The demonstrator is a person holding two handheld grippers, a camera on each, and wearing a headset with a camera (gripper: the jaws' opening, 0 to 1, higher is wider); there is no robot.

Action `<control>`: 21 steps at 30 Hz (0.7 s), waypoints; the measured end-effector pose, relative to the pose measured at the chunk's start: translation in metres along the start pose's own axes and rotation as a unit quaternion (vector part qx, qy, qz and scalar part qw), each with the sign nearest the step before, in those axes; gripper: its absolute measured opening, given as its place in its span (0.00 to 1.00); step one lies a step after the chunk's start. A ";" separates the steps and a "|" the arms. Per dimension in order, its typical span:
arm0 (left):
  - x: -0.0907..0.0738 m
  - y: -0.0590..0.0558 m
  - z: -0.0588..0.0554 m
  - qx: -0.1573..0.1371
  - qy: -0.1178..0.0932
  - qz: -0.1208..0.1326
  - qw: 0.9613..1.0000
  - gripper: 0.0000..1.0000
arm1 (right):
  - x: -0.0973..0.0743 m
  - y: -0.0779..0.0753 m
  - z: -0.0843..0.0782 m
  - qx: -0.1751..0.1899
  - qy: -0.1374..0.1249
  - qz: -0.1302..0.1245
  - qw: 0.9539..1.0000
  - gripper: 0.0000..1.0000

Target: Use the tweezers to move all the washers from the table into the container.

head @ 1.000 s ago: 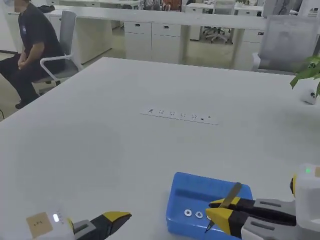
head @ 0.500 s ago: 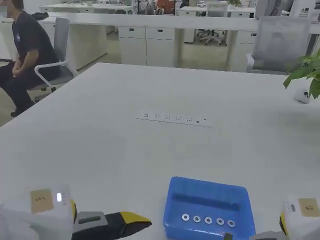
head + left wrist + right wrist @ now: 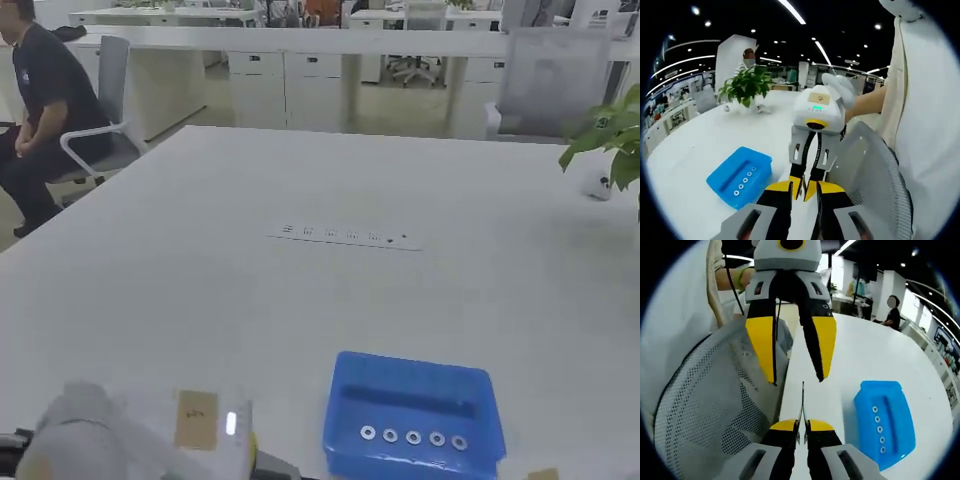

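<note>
Noticing the blue container [image 3: 900, 415] is sitting off to the right of the right gripper [image 3: 801, 426], which is clamping the tweezers [image 3: 802, 397]; five washers [image 3: 413, 437] are lying inside in a row, left gripper [image 3: 796, 380] gaping empty.

A mesh chair back [image 3: 705, 405] is curving just left of the fingers [image 3: 785, 428] of the right gripper [image 3: 801, 426]. A white table [image 3: 855, 350] is stretching ahead of them, and a person [image 3: 892, 316] in black is sitting far beyond.
</note>
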State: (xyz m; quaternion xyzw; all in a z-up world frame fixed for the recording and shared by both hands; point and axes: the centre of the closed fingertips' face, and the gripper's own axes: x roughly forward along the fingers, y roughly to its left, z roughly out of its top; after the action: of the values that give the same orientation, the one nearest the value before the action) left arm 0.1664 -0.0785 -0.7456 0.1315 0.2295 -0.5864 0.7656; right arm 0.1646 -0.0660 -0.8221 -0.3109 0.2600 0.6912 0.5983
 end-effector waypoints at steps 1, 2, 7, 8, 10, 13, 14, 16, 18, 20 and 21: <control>0.003 -0.003 -0.002 0.011 0.011 -0.008 1.000 0.14 | 0.001 0.001 0.000 -0.004 0.003 0.001 1.000 0.04; 0.006 -0.004 -0.004 0.024 0.022 -0.003 0.999 0.11 | 0.001 0.002 -0.001 -0.006 0.005 0.001 1.000 0.04; 0.015 -0.007 -0.008 0.063 0.042 0.003 0.997 0.00 | -0.001 0.003 -0.007 -0.012 0.018 -0.005 1.000 0.04; 0.016 -0.007 -0.008 0.059 0.043 0.001 0.997 0.00 | -0.002 0.004 -0.009 -0.014 0.020 -0.005 1.000 0.04; 0.018 -0.008 -0.010 0.058 0.049 -0.007 0.997 0.00 | -0.002 0.005 -0.012 -0.011 0.025 -0.004 1.000 0.04; 0.020 -0.006 -0.013 0.055 0.054 -0.013 0.997 0.00 | -0.003 0.004 -0.015 -0.004 0.026 -0.008 1.000 0.04; 0.020 -0.004 -0.014 0.055 0.056 -0.013 0.997 0.00 | -0.003 0.004 -0.016 -0.003 0.026 -0.010 1.000 0.04; 0.021 0.000 -0.020 0.063 0.069 -0.014 0.996 0.00 | -0.002 0.000 -0.020 -0.010 0.031 -0.019 0.999 0.04; 0.022 0.006 -0.026 0.072 0.084 -0.011 0.994 0.00 | 0.001 -0.005 -0.024 -0.016 0.036 -0.029 0.999 0.04; 0.023 0.012 -0.033 0.078 0.096 -0.008 0.992 0.00 | 0.003 -0.012 -0.027 -0.007 0.037 -0.038 0.999 0.04; 0.024 0.015 -0.036 0.078 0.100 -0.007 0.992 0.00 | 0.004 -0.016 -0.028 -0.004 0.038 -0.042 0.998 0.04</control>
State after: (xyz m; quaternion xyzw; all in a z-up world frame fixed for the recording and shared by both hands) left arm 0.1786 -0.0782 -0.7895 0.2472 0.2596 -0.5916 0.7222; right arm 0.1831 -0.0815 -0.8441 -0.3495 0.2665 0.6541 0.6156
